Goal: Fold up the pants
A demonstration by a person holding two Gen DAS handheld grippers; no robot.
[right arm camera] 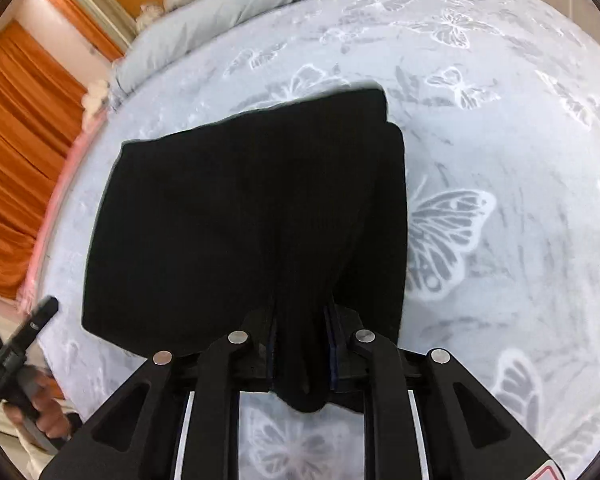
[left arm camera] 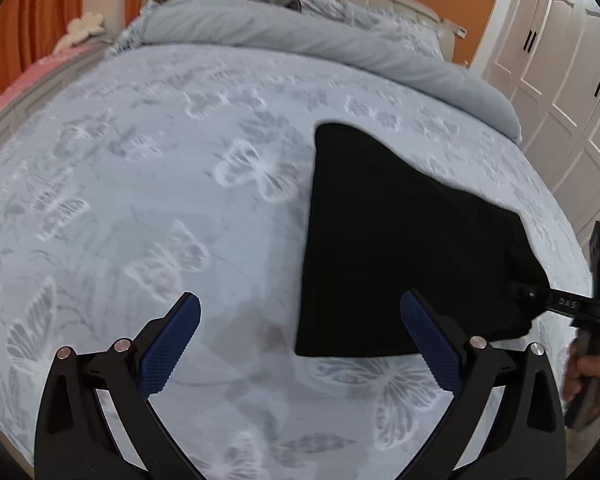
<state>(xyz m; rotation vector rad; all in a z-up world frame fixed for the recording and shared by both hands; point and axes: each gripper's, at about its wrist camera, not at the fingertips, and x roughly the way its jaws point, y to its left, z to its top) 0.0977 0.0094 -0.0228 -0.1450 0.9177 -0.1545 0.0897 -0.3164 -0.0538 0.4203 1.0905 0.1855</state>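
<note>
The black pants [left arm camera: 400, 240] lie folded into a compact bundle on the pale blue butterfly-print bed cover [left arm camera: 148, 184]. My left gripper [left arm camera: 300, 312] is open and empty, hovering just left of the bundle's near corner. My right gripper [right arm camera: 300, 332] is shut on a bunched edge of the pants [right arm camera: 240, 220], with cloth hanging down between its fingers. The right gripper also shows in the left wrist view [left arm camera: 540, 300], clamped on the bundle's right corner.
A rolled grey duvet [left arm camera: 300, 36] and pillows lie at the head of the bed. White wardrobe doors [left arm camera: 560, 72] stand to the right. Orange curtains [left arm camera: 32, 20] and a pink bed edge are on the left.
</note>
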